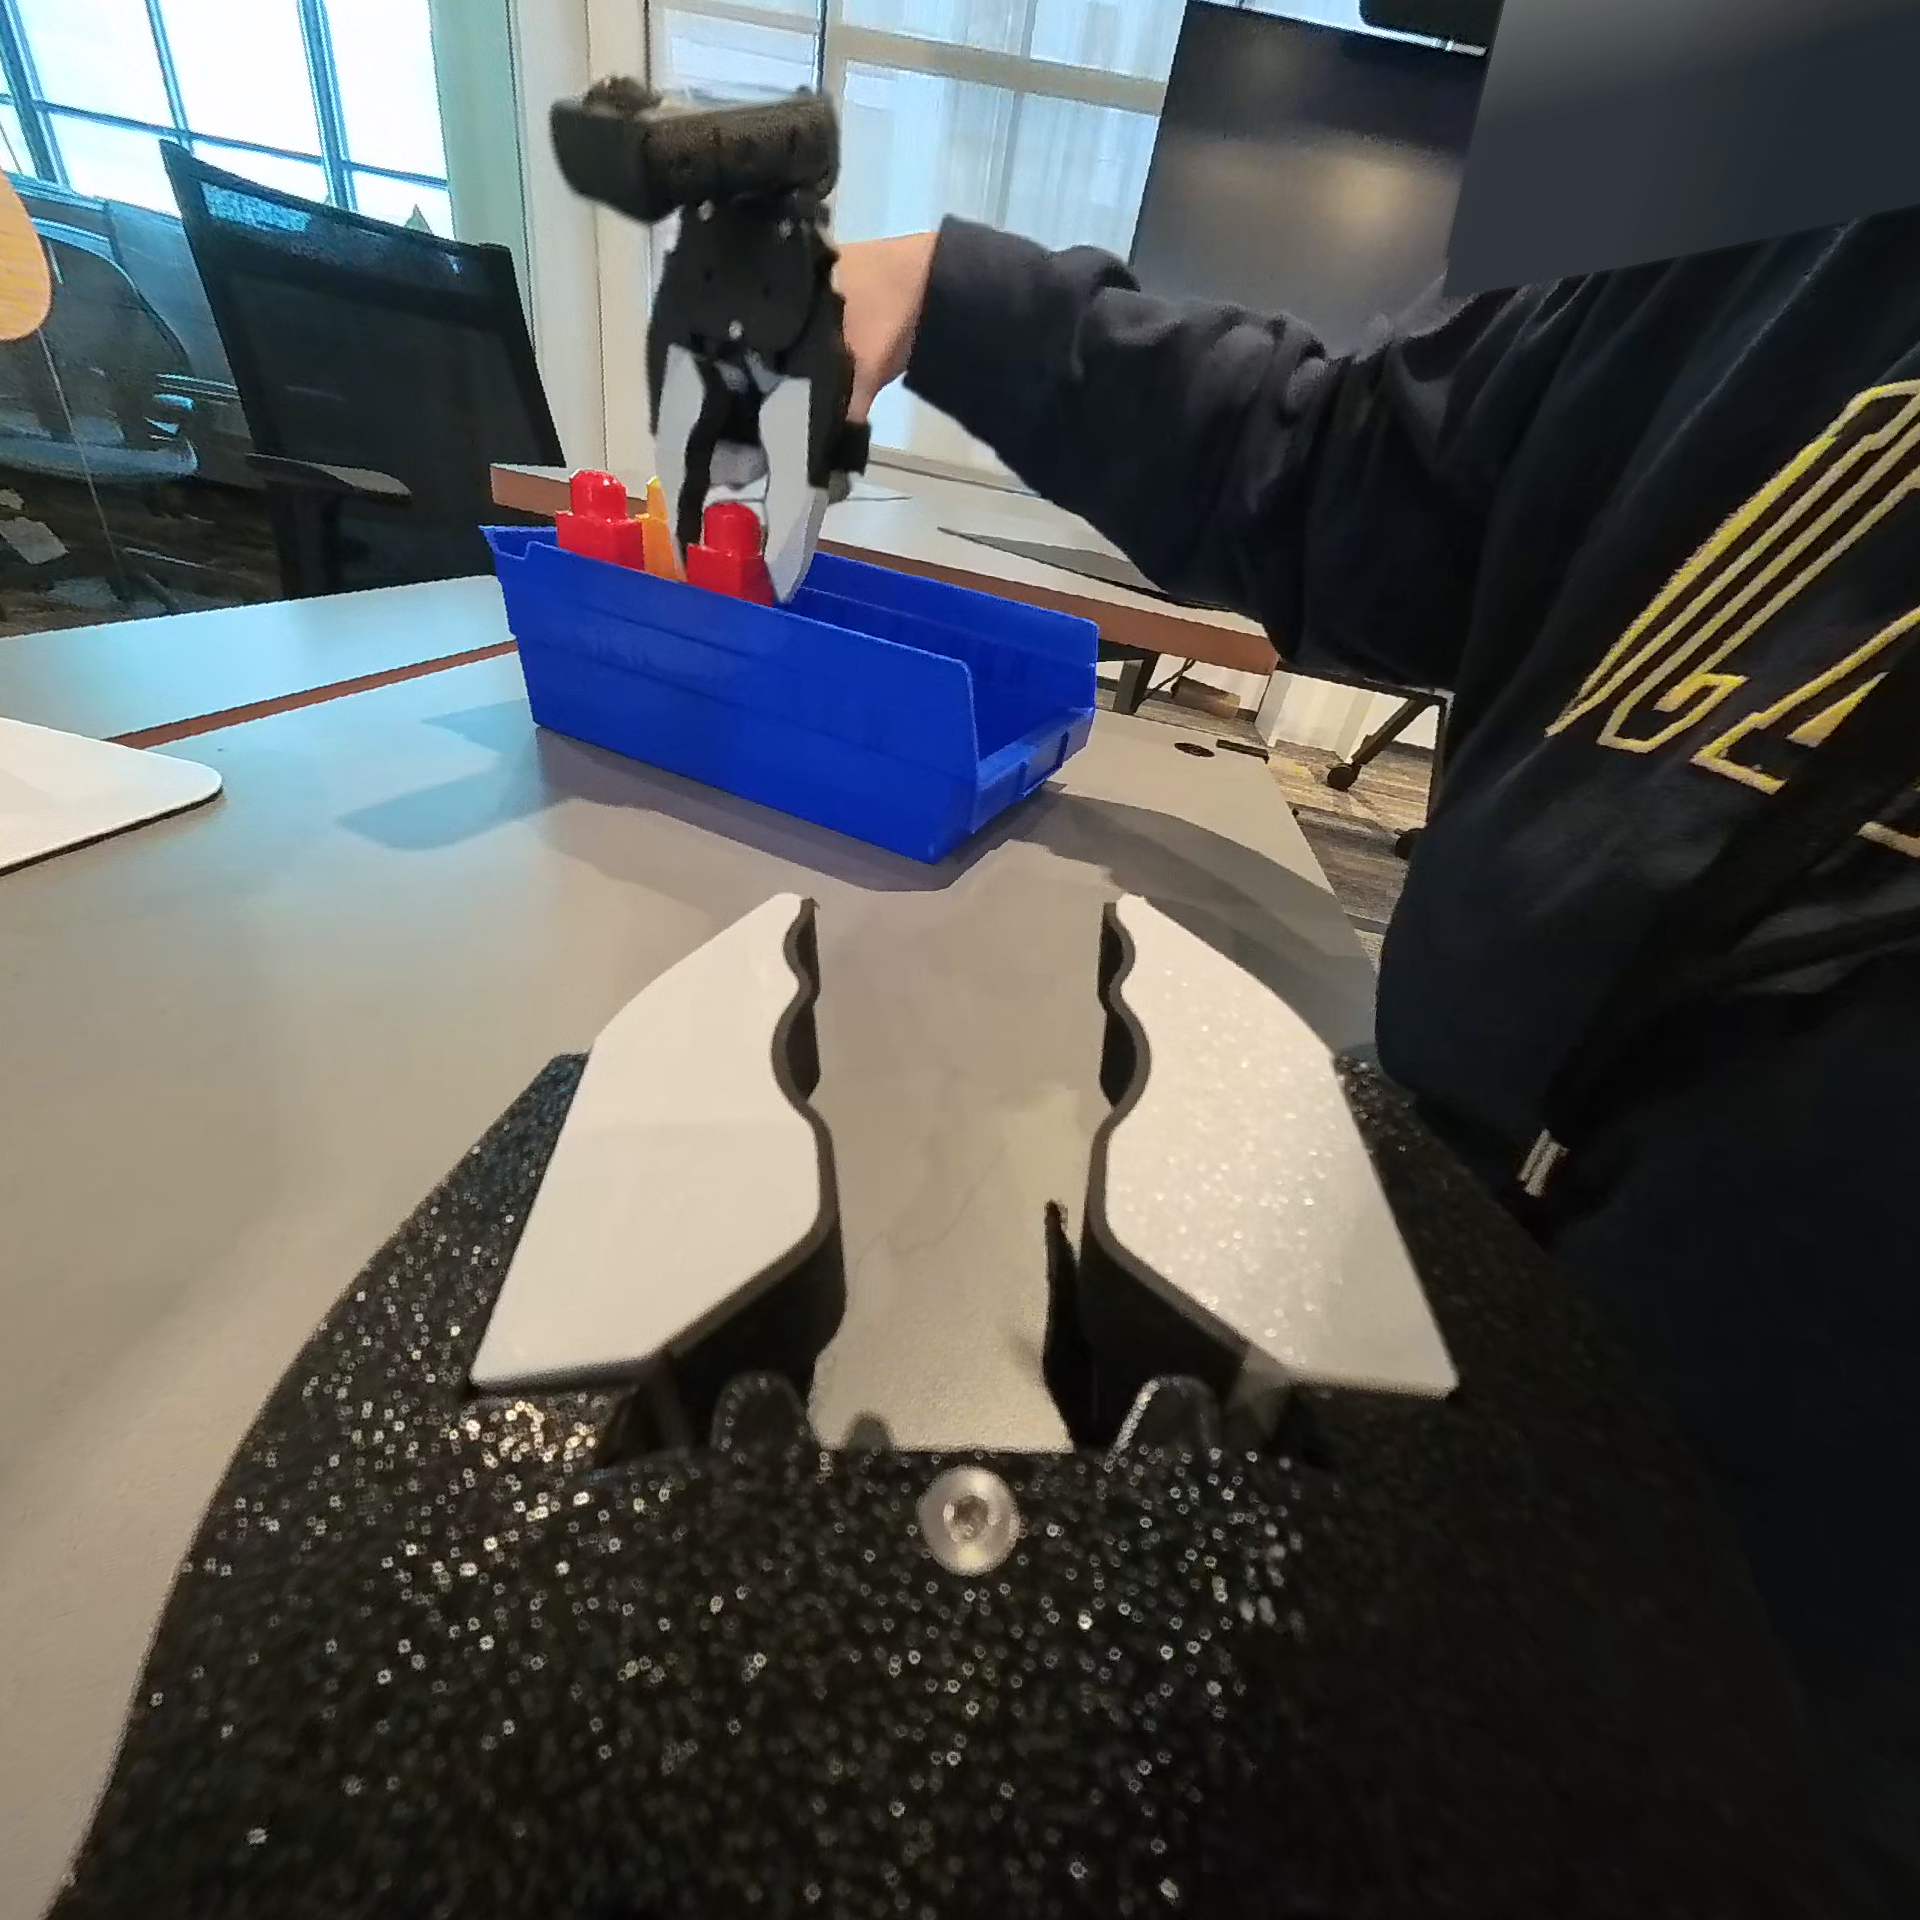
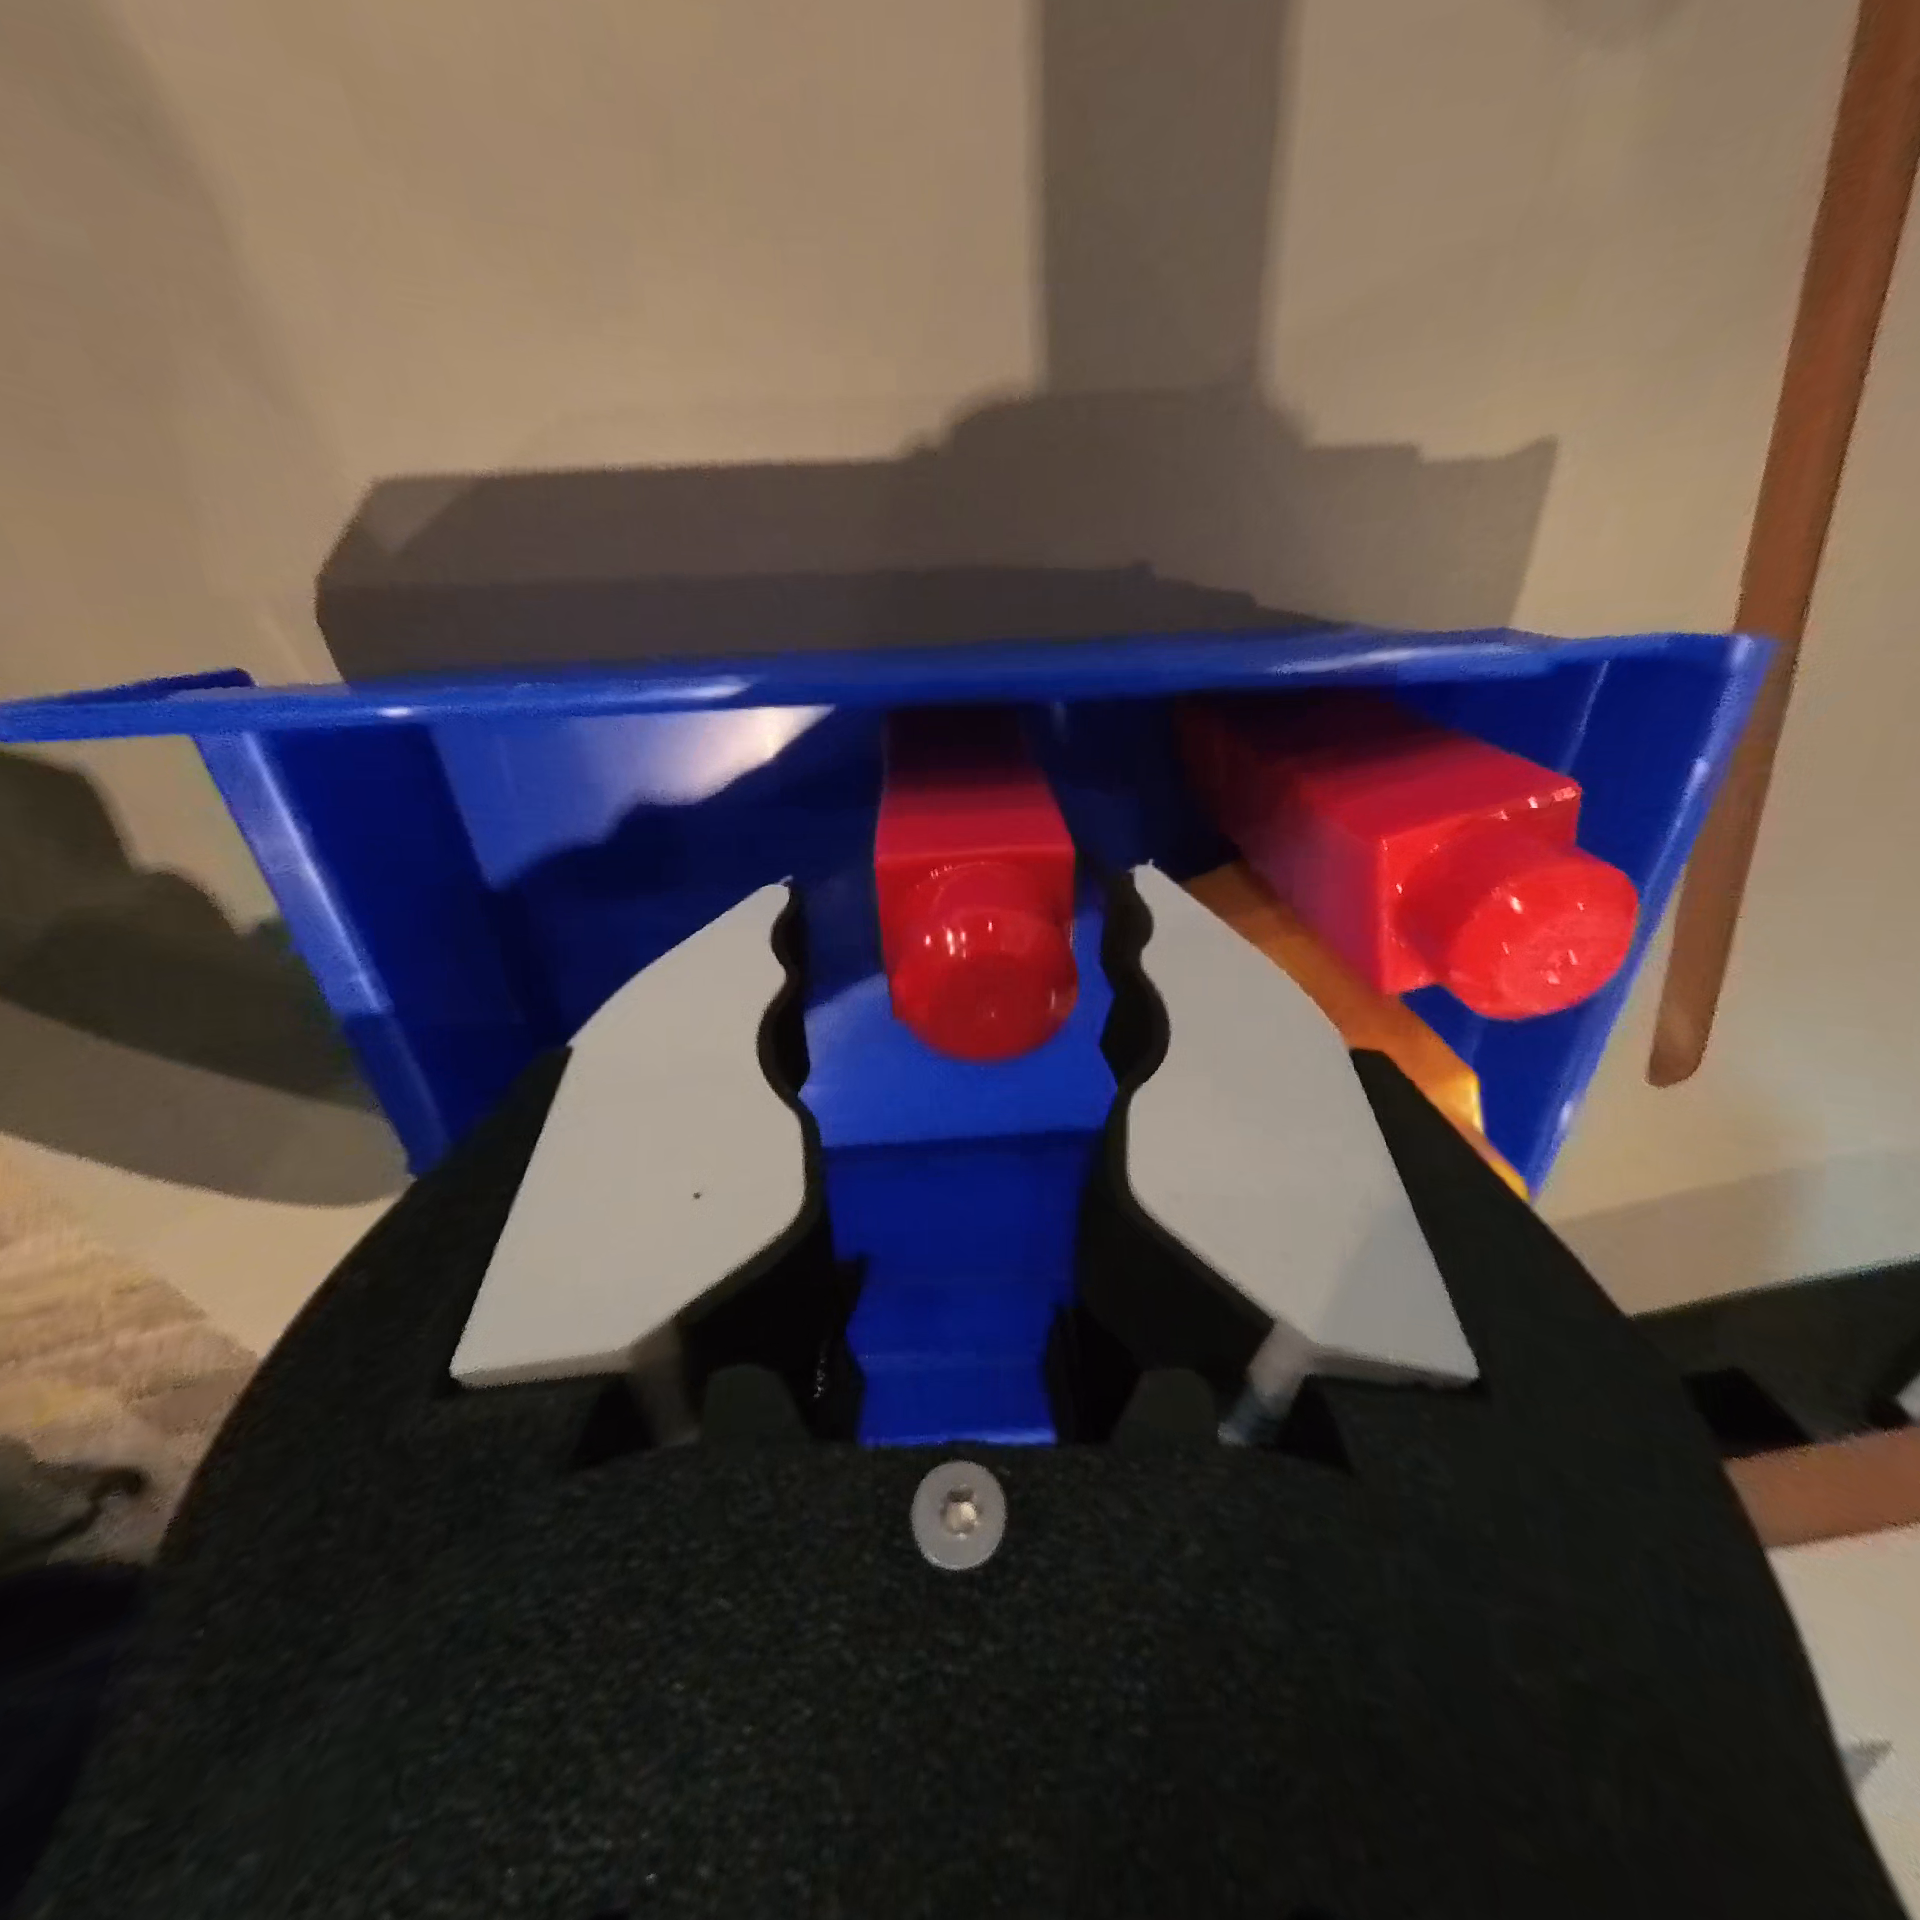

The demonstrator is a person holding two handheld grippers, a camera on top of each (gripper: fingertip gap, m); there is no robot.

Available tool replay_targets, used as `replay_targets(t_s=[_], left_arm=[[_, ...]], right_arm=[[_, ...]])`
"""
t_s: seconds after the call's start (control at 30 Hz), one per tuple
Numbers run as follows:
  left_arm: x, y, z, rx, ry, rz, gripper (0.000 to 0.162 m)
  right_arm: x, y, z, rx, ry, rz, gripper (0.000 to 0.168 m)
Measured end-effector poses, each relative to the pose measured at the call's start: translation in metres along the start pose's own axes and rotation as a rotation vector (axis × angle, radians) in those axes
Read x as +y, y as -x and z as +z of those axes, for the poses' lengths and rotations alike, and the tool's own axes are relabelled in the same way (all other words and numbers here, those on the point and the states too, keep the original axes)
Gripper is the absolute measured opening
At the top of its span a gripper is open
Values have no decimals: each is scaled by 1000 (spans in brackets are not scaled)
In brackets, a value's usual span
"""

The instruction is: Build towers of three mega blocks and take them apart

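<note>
**Right gripper down in the blue bin, either side of a red block**

Your task's things sit in the blue bin (image 1: 810, 686): 2 red mega blocks and 1 orange piece. The nearer red block (image 2: 971, 914) stands upright at the bin's far end, stud up, and your right gripper (image 2: 956, 904) points down into the bin with 1 finger on each side of it. The jaws are spread wider than the block; a sliver of blue bin floor shows between each fingertip and the block's sides, so nothing is pinched. From your left wrist view the same gripper (image 1: 743, 551) reaches into the bin's far end from above, its tips around that block (image 1: 727, 556).

The second red block (image 2: 1455, 883) stands beside the first, nearer the bin's end wall. The orange piece (image 1: 657, 530) stands between the 2 red blocks.

Your left gripper (image 1: 956, 935) hovers low over the grey table (image 1: 312, 987), on the near side of the bin and well apart from it, fingers spread with only bare tabletop between them.
</note>
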State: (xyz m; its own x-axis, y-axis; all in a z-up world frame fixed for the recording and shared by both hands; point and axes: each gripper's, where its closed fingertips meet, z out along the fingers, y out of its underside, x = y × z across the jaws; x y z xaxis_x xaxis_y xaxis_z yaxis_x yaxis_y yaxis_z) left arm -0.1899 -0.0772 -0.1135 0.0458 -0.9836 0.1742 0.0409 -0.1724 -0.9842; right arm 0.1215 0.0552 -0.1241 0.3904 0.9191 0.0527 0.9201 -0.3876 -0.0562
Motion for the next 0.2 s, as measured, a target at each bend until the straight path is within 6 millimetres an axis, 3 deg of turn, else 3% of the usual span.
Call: replay_targets(t_s=[0.1, 0.2], left_arm=[[0, 3, -1, -18, -2, 6, 52], [-4, 6, -4, -47, -16, 14, 52]], right_arm=[[4, 0, -23, 58, -69, 63, 59], [4, 6, -58, 180, -198, 112, 61]])
